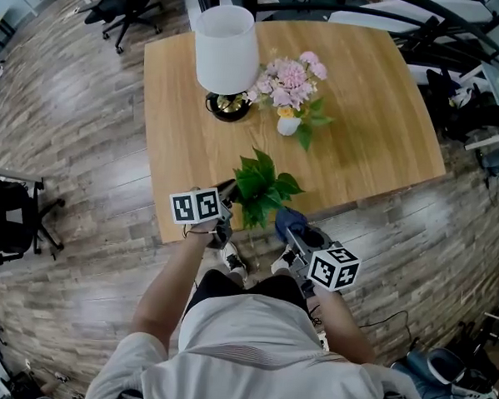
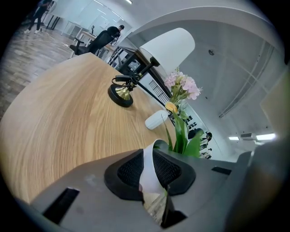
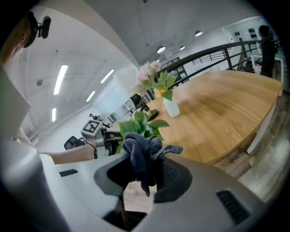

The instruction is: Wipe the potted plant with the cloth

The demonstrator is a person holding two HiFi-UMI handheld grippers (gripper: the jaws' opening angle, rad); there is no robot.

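my left gripper (image 2: 152, 168) is clamped shut on the white rim of the potted plant (image 1: 263, 187), at the near edge of the bench (image 1: 379, 118). right gripper (image 3: 145, 174) is pinching the dark cloth (image 3: 140, 152) just right of the leaves.

Open office: swivel chairs (image 1: 126, 9), wooden table (image 1: 379, 109), plank floor (image 1: 69, 143), ceiling strip lights (image 3: 60, 79).

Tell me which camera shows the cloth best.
The right gripper view: the dark cloth sits bunched in the closed jaws of the right gripper, front and centre. The head view shows the cloth only small, beside the potted plant. The left gripper view doesn't show it.
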